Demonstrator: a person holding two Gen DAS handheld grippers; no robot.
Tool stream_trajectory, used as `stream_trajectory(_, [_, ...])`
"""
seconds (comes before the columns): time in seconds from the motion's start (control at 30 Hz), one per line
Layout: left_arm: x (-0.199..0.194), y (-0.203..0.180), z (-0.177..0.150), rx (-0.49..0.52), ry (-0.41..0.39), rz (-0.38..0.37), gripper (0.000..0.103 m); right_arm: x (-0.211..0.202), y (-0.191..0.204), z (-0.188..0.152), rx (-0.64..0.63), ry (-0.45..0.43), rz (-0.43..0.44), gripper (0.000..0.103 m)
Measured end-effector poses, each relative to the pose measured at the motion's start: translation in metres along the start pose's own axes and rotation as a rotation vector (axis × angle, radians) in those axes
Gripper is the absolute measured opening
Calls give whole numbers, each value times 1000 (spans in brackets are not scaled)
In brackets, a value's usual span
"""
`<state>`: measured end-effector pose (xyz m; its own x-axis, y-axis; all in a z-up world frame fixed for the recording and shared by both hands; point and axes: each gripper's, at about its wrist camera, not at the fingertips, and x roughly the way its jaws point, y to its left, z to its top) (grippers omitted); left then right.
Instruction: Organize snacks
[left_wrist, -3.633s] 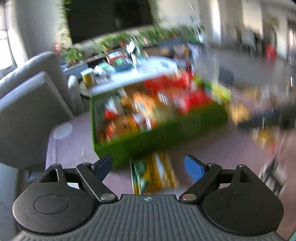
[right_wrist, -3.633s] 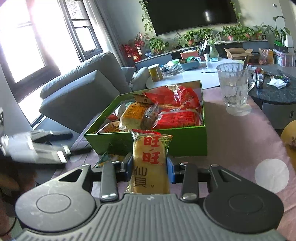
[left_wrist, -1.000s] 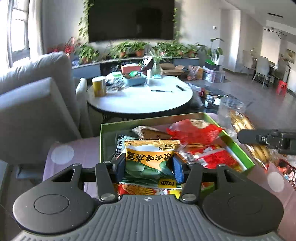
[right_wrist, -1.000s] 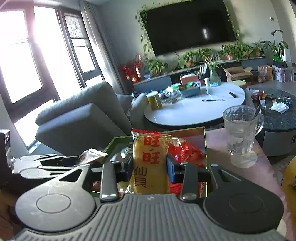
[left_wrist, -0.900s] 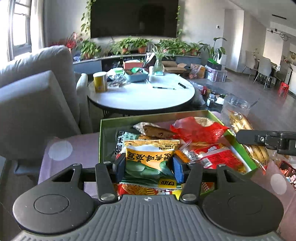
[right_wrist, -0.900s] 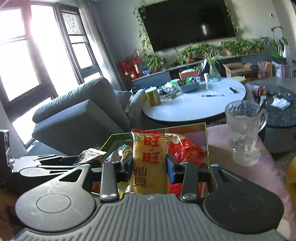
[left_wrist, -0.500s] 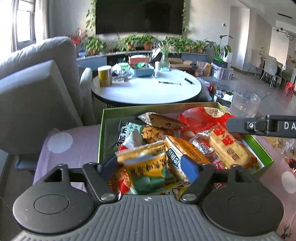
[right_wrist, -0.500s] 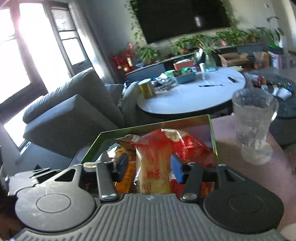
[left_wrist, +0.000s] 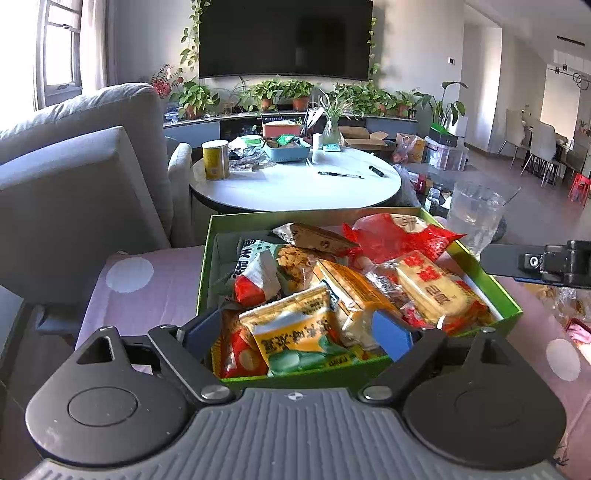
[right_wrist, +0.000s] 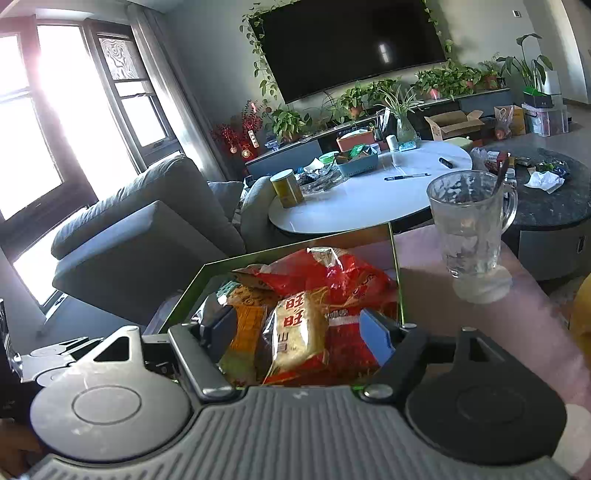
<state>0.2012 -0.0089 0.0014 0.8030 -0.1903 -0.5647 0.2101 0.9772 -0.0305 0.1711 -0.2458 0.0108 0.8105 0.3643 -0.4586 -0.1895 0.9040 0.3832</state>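
A green box (left_wrist: 205, 258) full of snack packets sits on a pink spotted cloth. My left gripper (left_wrist: 295, 330) hovers over its near edge, and its jaws are opening. The yellow-and-green packet (left_wrist: 291, 314) lies loose on the pile between them, untouched by the pads. My right gripper (right_wrist: 297, 332) stands open over the box's right side (right_wrist: 397, 280). The yellow cracker packet with red characters (right_wrist: 299, 328) rests on the pile below it, free of both fingers. That cracker packet (left_wrist: 430, 288) also shows in the left wrist view, with the right gripper's finger (left_wrist: 535, 264) beyond it.
A glass mug (right_wrist: 469, 225) with a spoon stands on the cloth just right of the box. Beyond are a round white table (left_wrist: 295, 184) with a yellow can and pens, and a grey sofa (left_wrist: 74, 184) to the left. More snacks lie at the far right (left_wrist: 565, 299).
Both grippers opened and let go of their packets, which dropped onto the pile in the green box. Both grippers moved slightly lower toward the box.
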Motion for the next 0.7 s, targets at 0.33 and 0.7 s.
stream_trajectory(0.33, [-41, -10, -8, -28, -48, 2, 93, -29, 4, -5, 5, -13, 19, 85])
stream_trajectory(0.7, [-81, -27, -28, -42, -114, 64, 103, -65, 18, -20, -52, -21, 39, 85])
